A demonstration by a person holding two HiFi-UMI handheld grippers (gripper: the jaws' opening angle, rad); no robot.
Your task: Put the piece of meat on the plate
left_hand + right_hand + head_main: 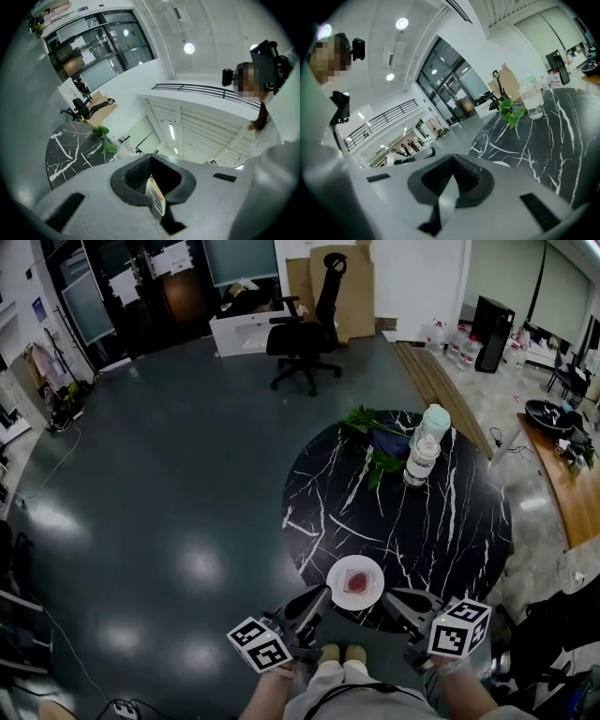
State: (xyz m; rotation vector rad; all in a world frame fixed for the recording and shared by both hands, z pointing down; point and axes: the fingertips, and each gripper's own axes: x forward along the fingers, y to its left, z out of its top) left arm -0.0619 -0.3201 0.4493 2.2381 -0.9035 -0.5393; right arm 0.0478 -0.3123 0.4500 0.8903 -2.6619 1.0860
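A red piece of meat (357, 580) lies on a small white plate (339, 594) at the near edge of the round black marble table (450, 521). My left gripper (321, 595) sits just left of the plate and my right gripper (394, 596) just right of it, both off the table's edge and apart from the plate. In the left gripper view the left gripper (150, 158) has its tips together with nothing between them. The right gripper (452, 159) is likewise shut and empty, with the plate's rim (501, 163) showing just beyond it.
At the table's far side stand a clear bottle (422, 457) and a teal-lidded cup (435, 418) beside leafy greens (370, 423). A black office chair (305, 334) stands on the dark floor beyond. A wooden bench (553, 474) lies to the right.
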